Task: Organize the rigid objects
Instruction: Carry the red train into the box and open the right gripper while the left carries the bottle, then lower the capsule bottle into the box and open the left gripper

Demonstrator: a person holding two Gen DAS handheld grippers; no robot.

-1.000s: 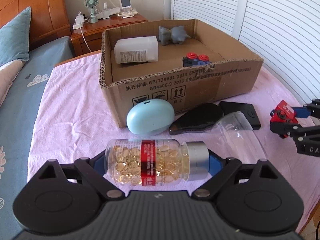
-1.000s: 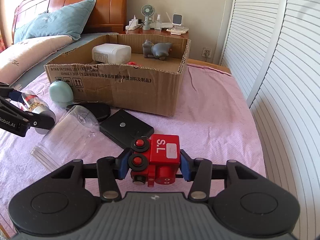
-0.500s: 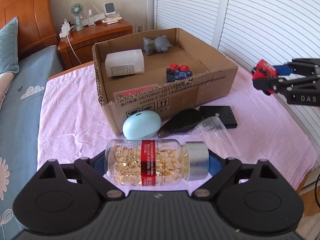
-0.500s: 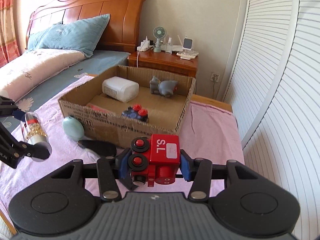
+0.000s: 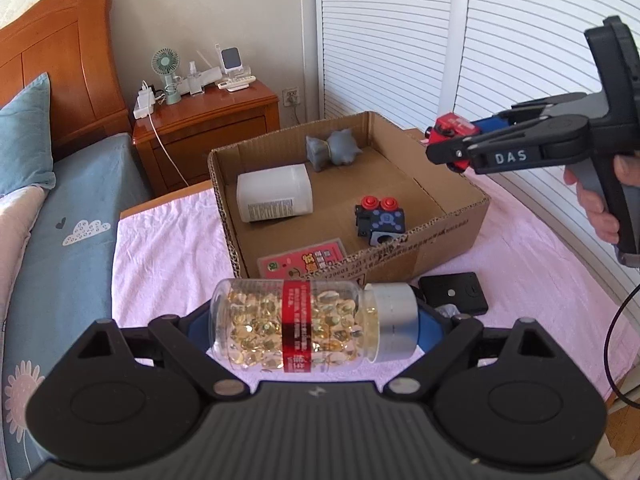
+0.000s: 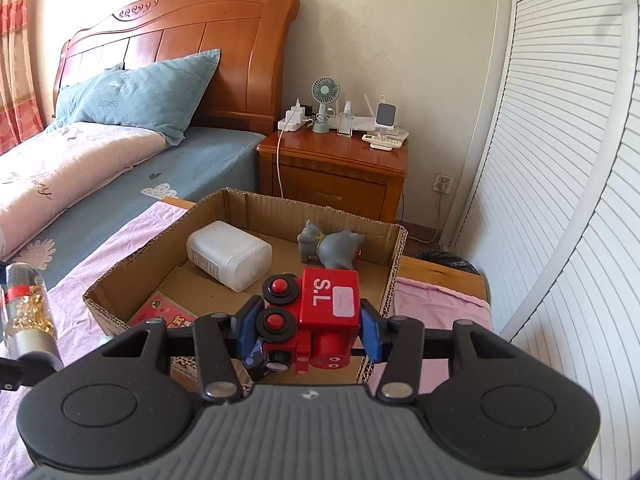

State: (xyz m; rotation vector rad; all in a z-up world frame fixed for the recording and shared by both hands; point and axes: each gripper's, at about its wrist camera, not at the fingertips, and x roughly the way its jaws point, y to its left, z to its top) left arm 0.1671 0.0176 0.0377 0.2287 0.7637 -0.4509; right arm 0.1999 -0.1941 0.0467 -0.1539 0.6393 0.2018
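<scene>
both loads have come up off the pink cloth (image 5: 168, 236) in the last second. the right gripper (image 6: 306, 326), clamped tight on a red toy train (image 6: 320, 312), has swung from beside the cardboard box (image 5: 440, 236) to above its open top at mid-frame; the left gripper (image 5: 316, 326), jaws spread wide around a lengthwise bottle of golden capsules (image 5: 304, 326), has risen at lower centre, short of the box's near wall. dropping both in looks like what remains. inside lie a white jug (image 5: 276, 198), a grey figure (image 5: 332, 150) and a blue toy block (image 5: 378, 220). a black case (image 5: 454, 292) waits on the cloth. bed, nightstand (image 6: 332, 172) and slatted doors fill the room.
</scene>
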